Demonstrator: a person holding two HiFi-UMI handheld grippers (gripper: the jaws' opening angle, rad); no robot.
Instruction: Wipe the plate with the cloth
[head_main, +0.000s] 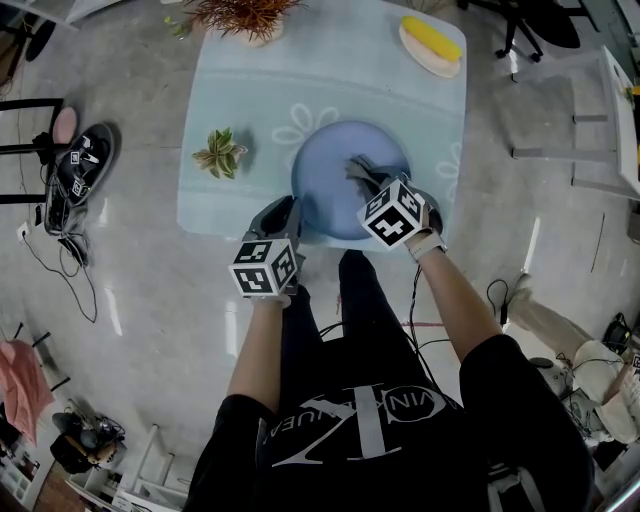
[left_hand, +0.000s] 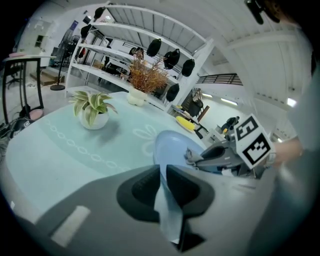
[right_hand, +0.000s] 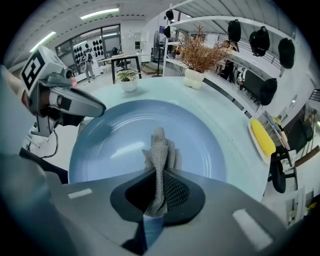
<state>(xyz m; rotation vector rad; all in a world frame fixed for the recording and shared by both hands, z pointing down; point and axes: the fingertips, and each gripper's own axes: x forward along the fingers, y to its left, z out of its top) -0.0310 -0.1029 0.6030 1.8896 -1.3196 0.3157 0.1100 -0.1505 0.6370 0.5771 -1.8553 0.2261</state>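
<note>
- Pale grey flooring surrounded a light-blue worktop (head_main: 250, 90) printed with white flowers; open shelving hung with dark rounded items stood behind it in the left gripper view.
- A blue plate (head_main: 325, 185) sat at the worktop's near edge, closest to the person. A small potted plant (head_main: 220, 153) stood to the plate's left, a vase of dried stems (head_main: 245, 15) beyond the plate, and a yellow item on a small dish (head_main: 432, 42) beyond it to the right.
- The left tongs (head_main: 285, 210) were clamped on the plate's near-left rim; their own view showed the thin blue edge (left_hand: 162, 185) pinched between the dark pads, so this side looked to be steadying the plate.
- The right tongs (head_main: 372, 183) were closed on a grey knitted cloth (right_hand: 160, 150), reaching in over the plate's near-right rim. The cloth's free end stood out past the pads and lay against the plate's inner face, near its middle.
- The relation that mattered: the cloth pointed from the near rim towards the plate's far side, with bare blue surface (right_hand: 115, 140) spreading left, right and beyond it.
- Judged from this, the wipe called for the right tongs alone to sweep across that face, keeping off the near-left rim where the left tongs (right_hand: 97, 106) held on.
</note>
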